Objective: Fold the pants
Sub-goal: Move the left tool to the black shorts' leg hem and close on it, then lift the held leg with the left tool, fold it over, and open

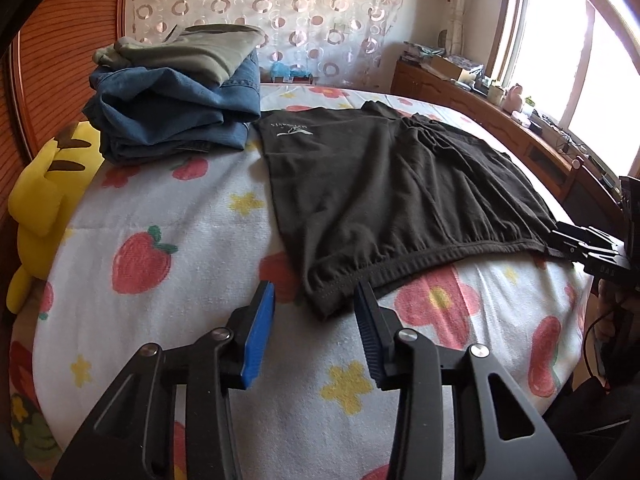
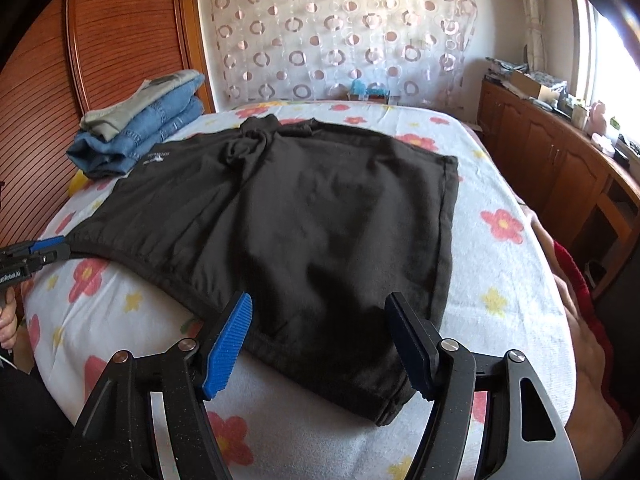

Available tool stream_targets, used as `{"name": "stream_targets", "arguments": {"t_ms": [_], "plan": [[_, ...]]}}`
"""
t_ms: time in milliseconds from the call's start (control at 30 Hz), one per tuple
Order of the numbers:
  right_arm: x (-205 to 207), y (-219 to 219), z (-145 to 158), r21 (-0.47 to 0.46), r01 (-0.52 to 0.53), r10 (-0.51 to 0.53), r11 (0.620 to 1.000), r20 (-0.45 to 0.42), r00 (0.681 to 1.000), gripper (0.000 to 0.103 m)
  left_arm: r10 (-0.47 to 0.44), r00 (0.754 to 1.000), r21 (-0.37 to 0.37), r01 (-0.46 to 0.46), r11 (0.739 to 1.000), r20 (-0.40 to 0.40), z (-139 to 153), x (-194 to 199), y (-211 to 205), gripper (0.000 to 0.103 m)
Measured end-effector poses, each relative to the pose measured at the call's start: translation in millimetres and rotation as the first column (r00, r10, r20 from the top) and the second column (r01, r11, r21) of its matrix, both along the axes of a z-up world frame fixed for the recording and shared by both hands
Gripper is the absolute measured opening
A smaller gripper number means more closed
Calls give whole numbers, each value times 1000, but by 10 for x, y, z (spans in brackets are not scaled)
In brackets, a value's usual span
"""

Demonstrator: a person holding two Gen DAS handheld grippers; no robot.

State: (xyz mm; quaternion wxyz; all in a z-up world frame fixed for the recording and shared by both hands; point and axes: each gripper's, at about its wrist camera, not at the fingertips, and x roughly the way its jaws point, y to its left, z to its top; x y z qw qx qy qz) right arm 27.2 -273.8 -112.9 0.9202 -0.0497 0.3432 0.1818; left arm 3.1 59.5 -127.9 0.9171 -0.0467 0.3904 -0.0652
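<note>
A flowered bed [image 2: 500,240] carries dark pants [image 2: 304,216] spread flat, just ahead of the right gripper [image 2: 320,344], jaws wide over one waistband corner, and the left gripper [image 1: 316,332], jaws wide at the other corner, with folded jeans [image 1: 168,116] far beyond its left finger.

The small pale logo [image 1: 294,131] on the black pants [image 1: 400,200] is too small to read; the yellow plush toy [image 1: 48,200] is cut by the left wrist view's edge, partly behind the bedspread [image 1: 180,320]
</note>
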Motion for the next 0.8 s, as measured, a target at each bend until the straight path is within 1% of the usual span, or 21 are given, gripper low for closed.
{"name": "stream_targets", "arguments": {"t_ms": [67, 133, 233, 300, 367, 567, 800], "plan": [[8, -4, -14, -4, -1, 1, 1000, -7, 1000, 71, 3, 1000, 6, -3, 1000, 2, 0, -7, -2, 39], [-5, -17, -10, -13, 0, 0, 1000, 4, 1000, 71, 5, 1000, 9, -5, 1000, 1, 0, -2, 1, 35], [-31, -32, 3, -25, 0, 1, 1000, 11, 1000, 71, -19, 1000, -3, 19, 1000, -1, -3, 15, -12, 20], [-40, -52, 7, -28, 0, 1, 1000, 13, 1000, 71, -23, 1000, -1, 23, 1000, 0, 1, 16, -21, 17], [-61, -78, 13, -26, 1, 0, 1000, 13, 1000, 71, -22, 1000, 2, 22, 1000, 7, 25, 11, -23, 10], [-35, -60, 19, -30, 3, -2, 1000, 15, 1000, 71, -32, 999, -10, 33, 999, 41, 144, -19, -34, 7], [29, 53, 52, -28, 10, -9, 1000, 23, 1000, 71, -69, 994, -37, 72, 997, 80, 336, 41, -119, 6]]}}
